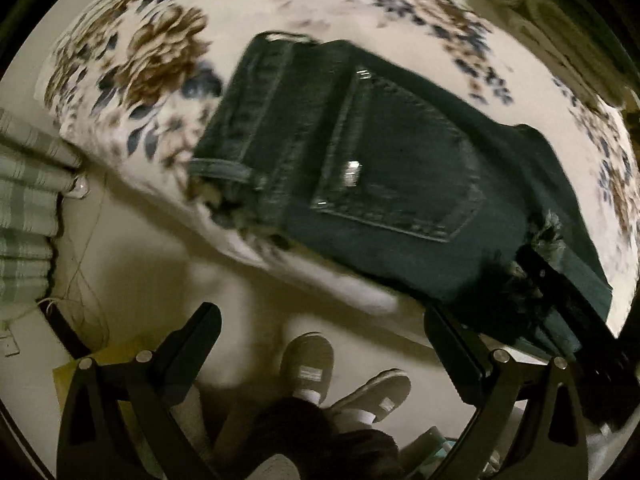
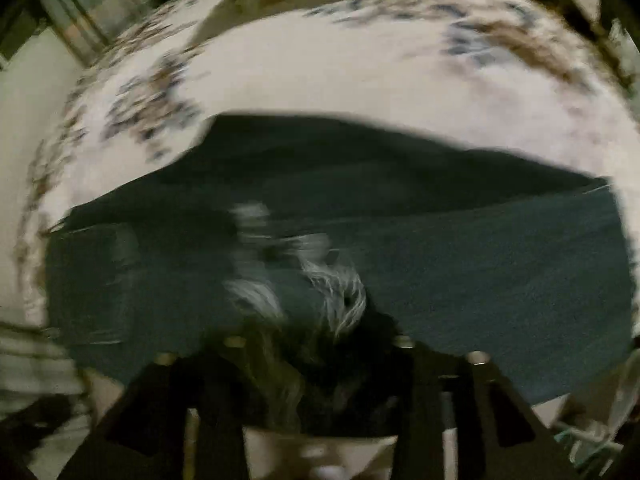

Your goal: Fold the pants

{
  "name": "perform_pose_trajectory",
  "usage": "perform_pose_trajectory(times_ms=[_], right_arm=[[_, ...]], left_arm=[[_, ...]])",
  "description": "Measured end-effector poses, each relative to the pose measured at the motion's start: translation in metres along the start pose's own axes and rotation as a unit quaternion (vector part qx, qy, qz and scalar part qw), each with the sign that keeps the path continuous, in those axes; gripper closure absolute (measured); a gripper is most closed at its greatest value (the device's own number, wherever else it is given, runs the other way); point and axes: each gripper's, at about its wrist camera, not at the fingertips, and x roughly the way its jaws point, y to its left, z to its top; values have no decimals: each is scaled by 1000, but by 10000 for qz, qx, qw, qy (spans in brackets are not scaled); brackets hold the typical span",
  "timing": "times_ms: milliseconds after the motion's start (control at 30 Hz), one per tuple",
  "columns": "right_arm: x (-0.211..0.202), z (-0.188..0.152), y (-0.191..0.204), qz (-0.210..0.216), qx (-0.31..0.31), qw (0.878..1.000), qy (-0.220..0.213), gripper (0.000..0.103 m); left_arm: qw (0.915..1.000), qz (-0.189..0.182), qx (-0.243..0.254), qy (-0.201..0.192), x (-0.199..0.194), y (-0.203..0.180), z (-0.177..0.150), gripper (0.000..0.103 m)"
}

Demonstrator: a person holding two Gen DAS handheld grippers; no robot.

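Dark denim pants lie folded on the floral bedspread, near the bed's edge closest to the person; back pocket faces up w/ waistband end toward the floor-side edge, frayed hem bits at the near edge of the bundle. Left gripper hangs off the bed over the floor, fingers wide apart, nothing between them; its right-hand finger sits just by the pants' near edge, can't tell if touching. Person's shoes on the floor below, betw. the fingers. Plaid fabric at the far left, yellow sheet on the floor near the left finger. Right wrist view is badly blurred: pants fill the middle, bedspread beyond. Right gripper is low at the pants' near edge w/ frayed hem and dark fabric bunched betw. its fingers; looks clamped on the pants, fingers close together.
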Motion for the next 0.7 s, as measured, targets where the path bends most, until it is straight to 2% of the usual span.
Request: perform_pose_trajectory(times_ms=[33,100,200,267,333,433,467,500,533,567,667,700], right_arm=[[1,-3,11,430,-77,9989,194,52],[-10,-7,18,807,5,9964,259,52],[-42,-13,-4,884,395,9953,57,52],[-63,-18,-35,717,821,9940,-100,52],[-71,-19,-64,520,1177,9917,-53,52],[-70,-18,-102,291,1624,9863,39,52],[-65,-16,-109,208,1658,9859,70,56],[-57,-13,-110,84,1566,9876,78,63],[-55,-8,-112,56,1463,9892,99,79],[-42,-3,-108,49,1307,9912,178,83],[-3,-2,-80,64,791,9937,793,83],[-2,-2,-76,-70,752,9943,747,82]], left_arm=[[10000,5,-51,5,0,4,1,0],[9999,-17,-114,-7,0,6,3,0],[9998,-37,-203,-58,0,12,6,0],[9995,-41,-307,-70,4,17,12,0],[9989,-66,-452,-90,9,20,18,0],[9971,-114,-735,-146,18,29,25,0],[9962,-127,-847,-174,22,33,27,0],[9953,-106,-949,-182,26,36,30,0],[9944,-128,-1028,-185,30,38,31,0],[9938,-146,-1089,-184,34,39,32,0],[9906,-241,-1330,-222,47,47,37,0],[9881,-356,-1478,-227,52,52,40,0]])
